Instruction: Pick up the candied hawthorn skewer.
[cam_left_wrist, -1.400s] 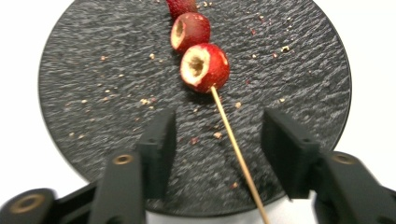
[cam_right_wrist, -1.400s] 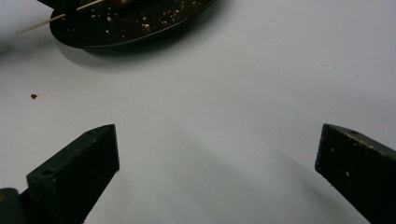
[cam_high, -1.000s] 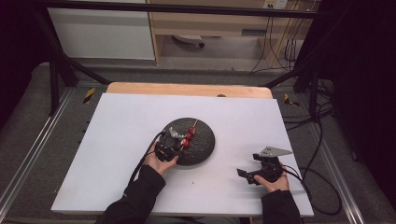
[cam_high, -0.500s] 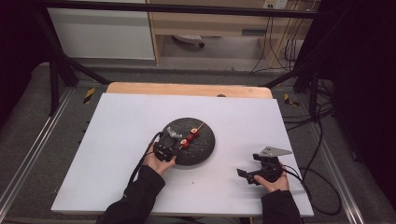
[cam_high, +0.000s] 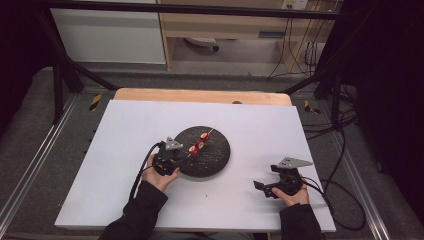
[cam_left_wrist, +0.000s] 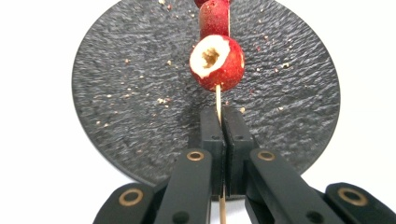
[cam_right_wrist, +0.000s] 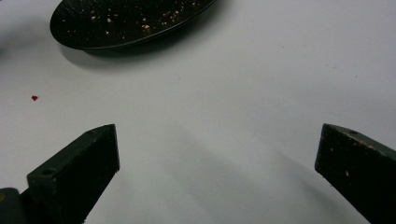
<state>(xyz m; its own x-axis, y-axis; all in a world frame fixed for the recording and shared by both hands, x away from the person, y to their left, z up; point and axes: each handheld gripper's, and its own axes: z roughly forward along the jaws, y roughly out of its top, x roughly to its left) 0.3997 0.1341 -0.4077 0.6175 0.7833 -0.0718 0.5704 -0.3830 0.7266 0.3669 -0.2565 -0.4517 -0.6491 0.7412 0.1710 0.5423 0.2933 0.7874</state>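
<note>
Our left gripper (cam_left_wrist: 220, 122) pinches the thin wooden skewer (cam_left_wrist: 218, 95), its red fruit pieces (cam_left_wrist: 217, 57) raised over the black plate (cam_left_wrist: 116, 93). Our right gripper (cam_right_wrist: 217, 172) rests spread wide above the white counter (cam_right_wrist: 224, 93), well apart from the plate.

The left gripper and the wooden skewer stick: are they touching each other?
Touching. In the left gripper view, the left gripper is shut on the thin wooden skewer stick, which runs between its two pads up to the red fruit above the black plate.
</note>
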